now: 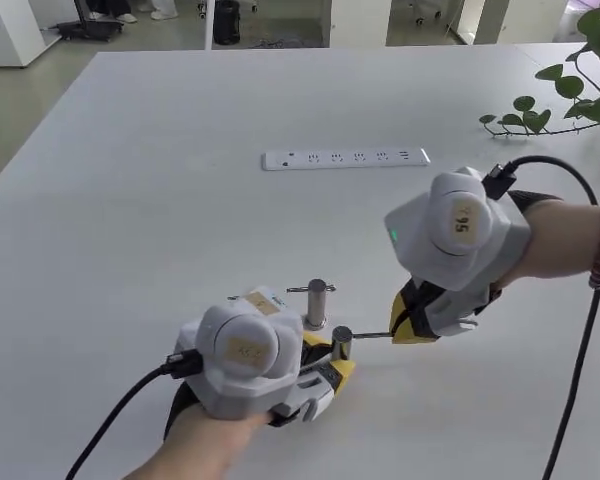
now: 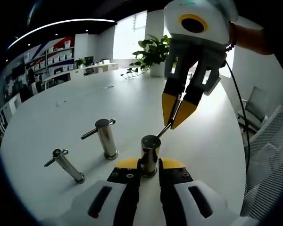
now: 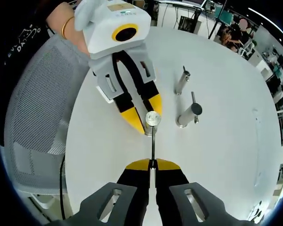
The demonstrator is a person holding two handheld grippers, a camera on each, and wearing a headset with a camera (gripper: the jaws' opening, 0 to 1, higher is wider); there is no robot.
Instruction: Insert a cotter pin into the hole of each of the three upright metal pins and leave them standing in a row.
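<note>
My left gripper (image 1: 332,358) (image 2: 150,164) is shut on an upright metal pin (image 1: 341,342) (image 2: 150,151) (image 3: 152,120) standing on the white table. My right gripper (image 1: 396,334) (image 3: 152,164) (image 2: 178,112) is shut on a thin cotter pin (image 1: 371,335) (image 3: 153,141) (image 2: 164,130); its tip touches the top of the held pin. A second metal pin (image 1: 317,303) (image 2: 106,137) (image 3: 188,113) stands just beyond with a cotter pin through it. A third pin (image 2: 68,165) (image 3: 181,81), also with a cotter pin through its top, stands further off.
A white power strip (image 1: 345,158) lies mid-table beyond the pins. A potted plant (image 1: 570,90) sits at the far right edge. Black cables trail from both grippers. A mesh chair (image 3: 42,117) stands beside the table.
</note>
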